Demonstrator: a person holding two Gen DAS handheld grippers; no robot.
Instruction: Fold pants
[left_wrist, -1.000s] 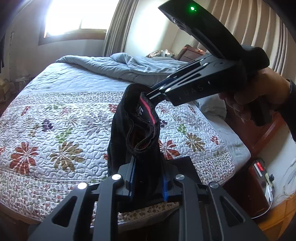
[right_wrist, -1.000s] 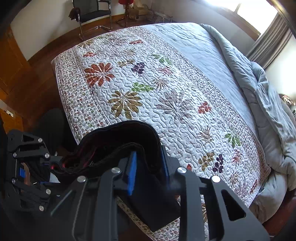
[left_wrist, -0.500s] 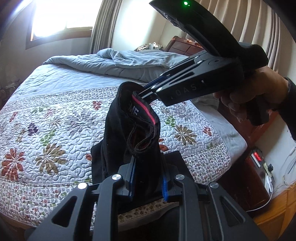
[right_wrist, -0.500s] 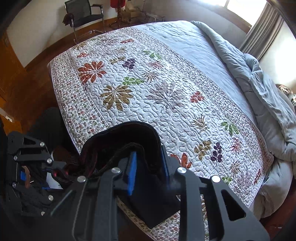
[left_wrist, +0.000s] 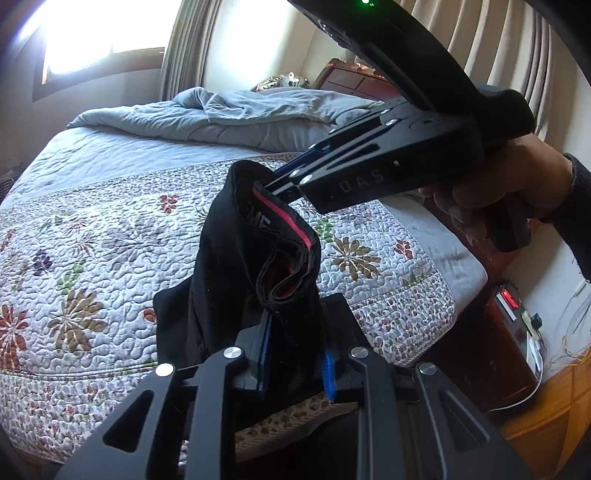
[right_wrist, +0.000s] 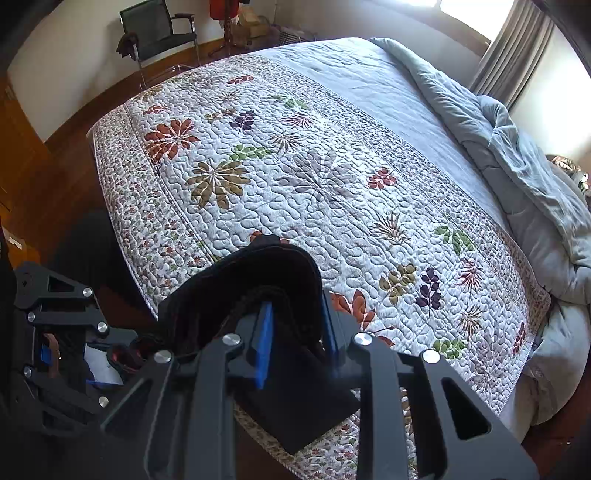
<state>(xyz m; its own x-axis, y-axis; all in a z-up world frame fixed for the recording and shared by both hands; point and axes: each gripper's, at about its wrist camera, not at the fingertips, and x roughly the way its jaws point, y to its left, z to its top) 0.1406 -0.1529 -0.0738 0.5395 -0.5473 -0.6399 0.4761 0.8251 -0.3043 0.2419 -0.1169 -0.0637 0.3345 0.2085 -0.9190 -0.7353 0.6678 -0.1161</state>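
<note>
Black pants (left_wrist: 236, 266) with a red-striped waistband hang in the air above the foot of the bed. My left gripper (left_wrist: 295, 354) is shut on one part of the waistband. My right gripper (left_wrist: 273, 184) comes in from the upper right and is shut on the other part, higher up. In the right wrist view the pants (right_wrist: 273, 269) bunch over my right gripper (right_wrist: 295, 332), and the left gripper (right_wrist: 55, 347) shows at the lower left. The legs hang down out of sight.
The bed carries a floral quilt (right_wrist: 295, 177) and a crumpled grey duvet (left_wrist: 240, 114) near the headboard. A dark wooden nightstand (left_wrist: 506, 332) with cables stands to the right. A black chair (right_wrist: 159, 33) stands by the far wall.
Both grippers have moved with the pants toward the bed and a little to the right. The grip on the waistband is unchanged.
</note>
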